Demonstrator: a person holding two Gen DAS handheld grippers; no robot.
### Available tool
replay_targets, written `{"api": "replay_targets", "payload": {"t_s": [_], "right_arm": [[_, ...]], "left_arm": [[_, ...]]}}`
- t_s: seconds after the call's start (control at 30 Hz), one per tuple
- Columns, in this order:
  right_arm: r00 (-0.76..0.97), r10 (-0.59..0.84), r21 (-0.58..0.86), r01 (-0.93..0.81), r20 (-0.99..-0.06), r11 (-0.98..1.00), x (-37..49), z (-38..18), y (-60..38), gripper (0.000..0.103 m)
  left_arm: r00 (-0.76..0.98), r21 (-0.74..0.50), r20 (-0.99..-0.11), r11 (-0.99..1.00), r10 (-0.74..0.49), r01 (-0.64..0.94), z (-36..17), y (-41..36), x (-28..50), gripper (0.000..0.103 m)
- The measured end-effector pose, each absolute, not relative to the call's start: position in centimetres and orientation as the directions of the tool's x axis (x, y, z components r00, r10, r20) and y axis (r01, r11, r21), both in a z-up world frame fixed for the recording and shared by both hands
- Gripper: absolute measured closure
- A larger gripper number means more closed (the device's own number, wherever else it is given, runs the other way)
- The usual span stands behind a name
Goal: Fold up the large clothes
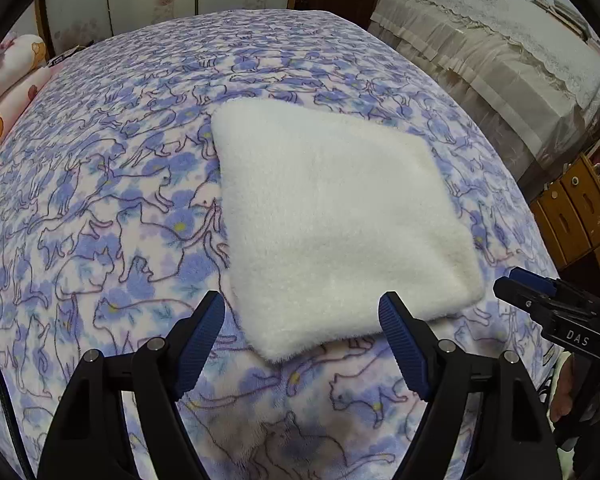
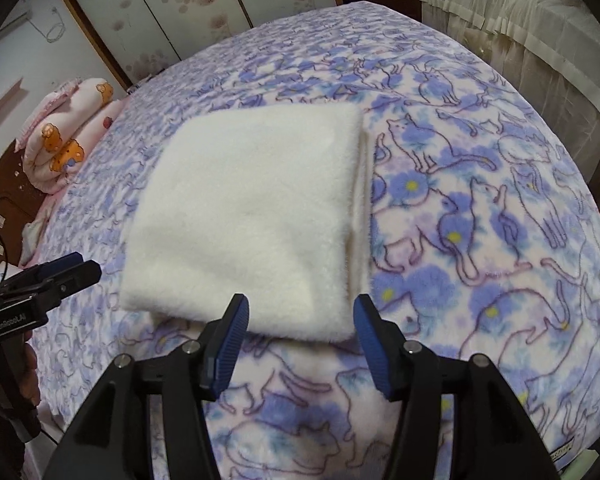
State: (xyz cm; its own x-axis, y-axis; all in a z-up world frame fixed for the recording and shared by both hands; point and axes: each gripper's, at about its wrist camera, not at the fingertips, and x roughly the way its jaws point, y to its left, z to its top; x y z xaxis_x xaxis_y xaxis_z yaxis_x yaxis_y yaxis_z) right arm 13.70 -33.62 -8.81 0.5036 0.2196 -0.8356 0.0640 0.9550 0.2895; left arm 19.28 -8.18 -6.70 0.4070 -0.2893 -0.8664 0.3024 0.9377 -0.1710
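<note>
A white fluffy garment [image 1: 336, 216] lies folded into a flat rectangle on the bed; in the right wrist view [image 2: 252, 216] stacked layers show along its right edge. My left gripper [image 1: 302, 312] is open and empty, just above the garment's near edge. My right gripper [image 2: 298, 314] is open and empty, its jaws either side of the garment's near right corner. The right gripper also shows at the right edge of the left wrist view [image 1: 540, 300], and the left gripper at the left edge of the right wrist view [image 2: 56, 276].
The bed is covered by a purple and pink cat-print blanket [image 1: 120, 200]. A rolled pink quilt [image 2: 64, 140] lies at the bed's far left. A cloth-covered piece of furniture [image 1: 500, 52] and a wooden cabinet [image 1: 572, 208] stand to the right.
</note>
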Motion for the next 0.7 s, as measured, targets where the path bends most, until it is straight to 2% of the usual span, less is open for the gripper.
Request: {"api": "replay_targets", "payload": {"t_s": [0.1, 0.2, 0.4, 0.43, 0.6, 0.7], "right_arm": [[0.532, 0.207, 0.291, 0.078, -0.821, 0.953, 13.4, -7.7, -33.9, 0.032], [0.57, 0.197, 0.295, 0.085, -0.798, 0.952, 13.4, -7.1, -34.3, 0.032], [0.618, 0.18, 0.293, 0.085, -0.765, 0.952, 14.2, -7.3, -35.2, 0.032], [0.607, 0.186, 0.293, 0.081, -0.773, 0.953, 14.8, -7.8, -35.3, 0.032], [0.538, 0.168, 0.226, 0.043, -0.826, 0.973, 18.6, -10.7, -35.4, 0.032], [0.501, 0.234, 0.293, 0.042, -0.833, 0.955, 20.9, -13.1, -36.2, 0.032]], "left_arm": [[0.4, -0.191, -0.865, 0.936, -0.303, 0.295, -6.2, -7.9, 19.5, 0.023], [0.392, -0.189, -0.872, 0.94, -0.294, 0.283, -6.4, -7.7, 20.0, 0.006], [0.381, -0.221, -0.87, 0.939, -0.313, 0.265, -8.0, -7.2, 21.7, 0.004], [0.373, -0.236, -0.869, 0.935, -0.325, 0.265, -8.6, -7.2, 22.1, 0.001], [0.387, -0.261, -0.845, 0.916, -0.369, 0.304, -11.6, -7.3, 25.0, 0.001], [0.391, -0.307, -0.822, 0.9, -0.415, 0.31, -13.5, -7.1, 27.5, 0.001]]}}
